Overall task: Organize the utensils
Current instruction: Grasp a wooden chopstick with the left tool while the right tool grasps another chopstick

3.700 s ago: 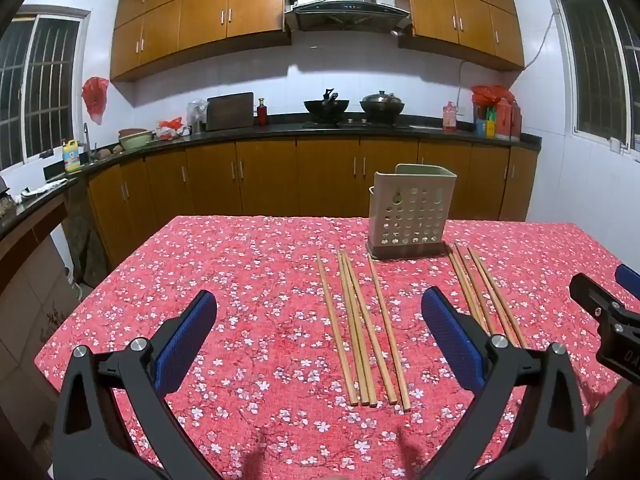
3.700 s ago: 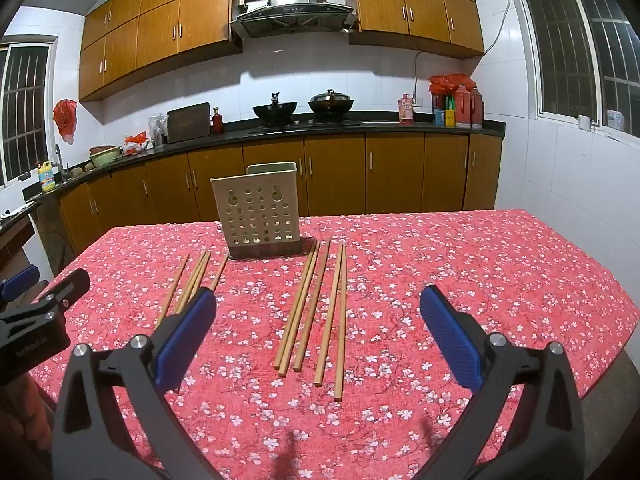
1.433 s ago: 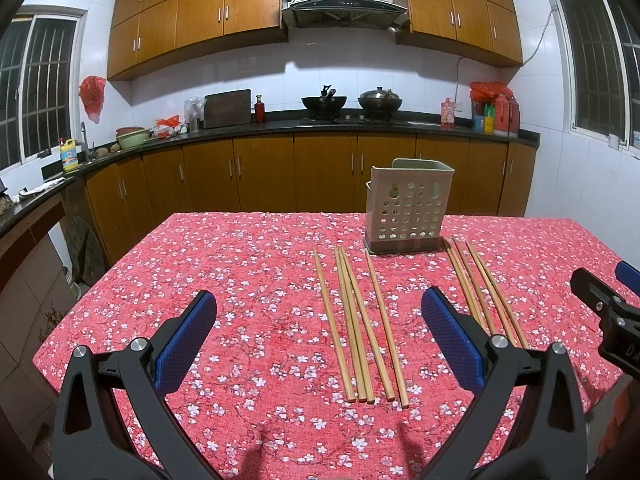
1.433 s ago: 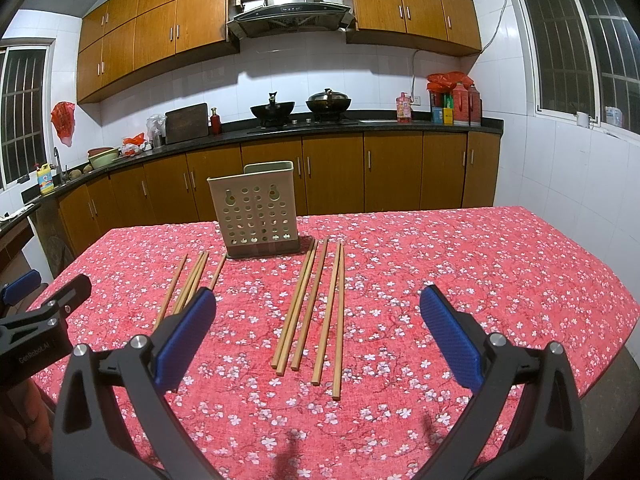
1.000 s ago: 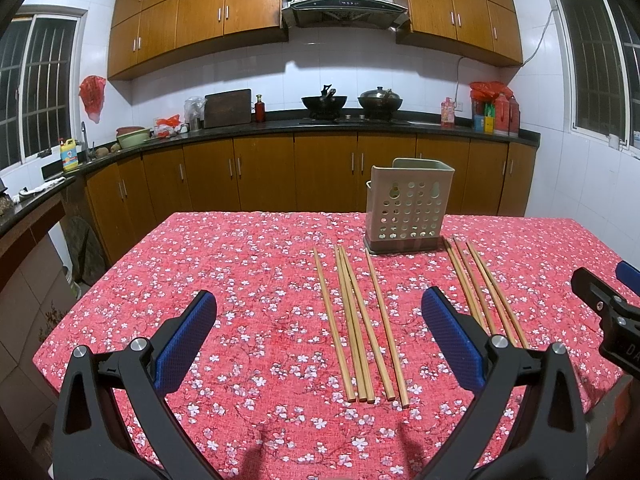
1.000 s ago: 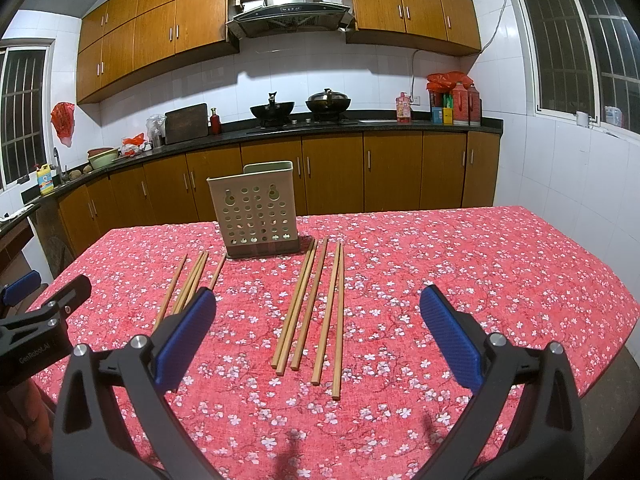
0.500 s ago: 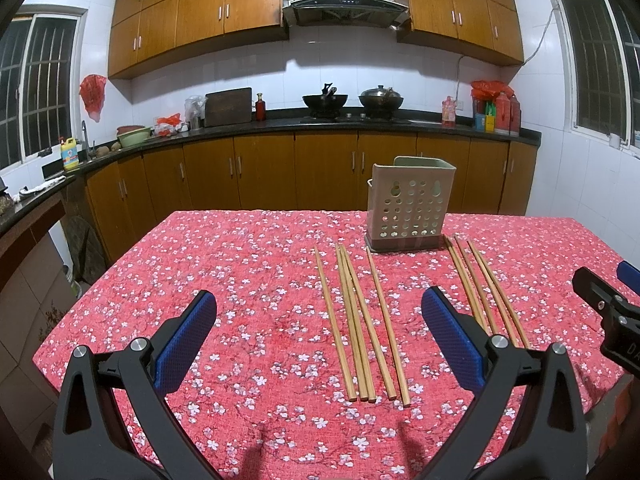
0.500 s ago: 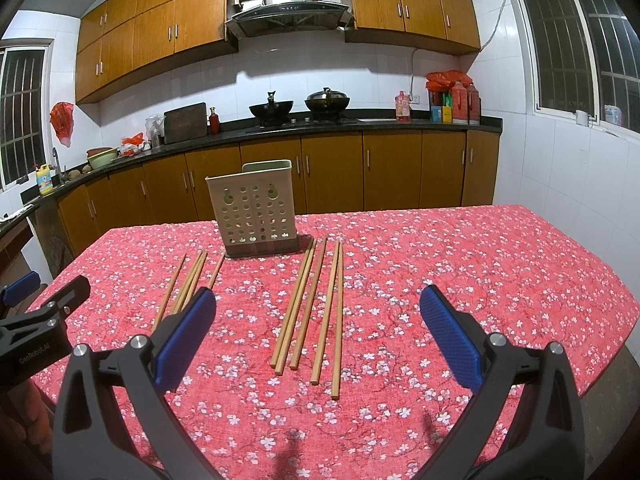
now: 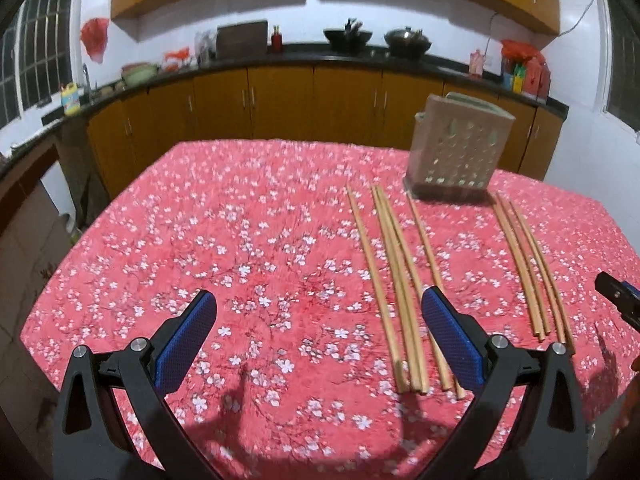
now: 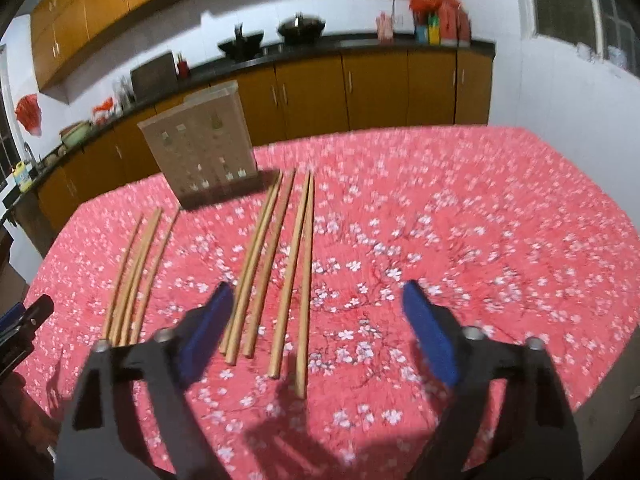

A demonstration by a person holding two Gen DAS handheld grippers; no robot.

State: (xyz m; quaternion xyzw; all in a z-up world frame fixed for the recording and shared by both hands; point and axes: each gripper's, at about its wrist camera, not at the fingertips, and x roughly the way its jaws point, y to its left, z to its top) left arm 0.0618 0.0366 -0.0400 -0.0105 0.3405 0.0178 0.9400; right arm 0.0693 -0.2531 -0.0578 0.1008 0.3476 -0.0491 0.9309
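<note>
The left tool [image 9: 316,332] hangs spread wide above the tabletop [image 9: 240,248], gripping nothing; its blue pads [image 9: 184,336] touch nothing, and the right-hand pad sits in front of the near ends of the left group of chopsticks [image 9: 396,280]. The right tool [image 10: 316,320] is likewise wide apart and empty (this view is blurred), its left pad overlapping the near ends of the right group of chopsticks [image 10: 280,264] in view, though contact cannot be judged. Both groups lie flat on the floral red cloth, reaching back toward the perforated utensil holder [image 9: 460,148], which stands upright at the far side.
</note>
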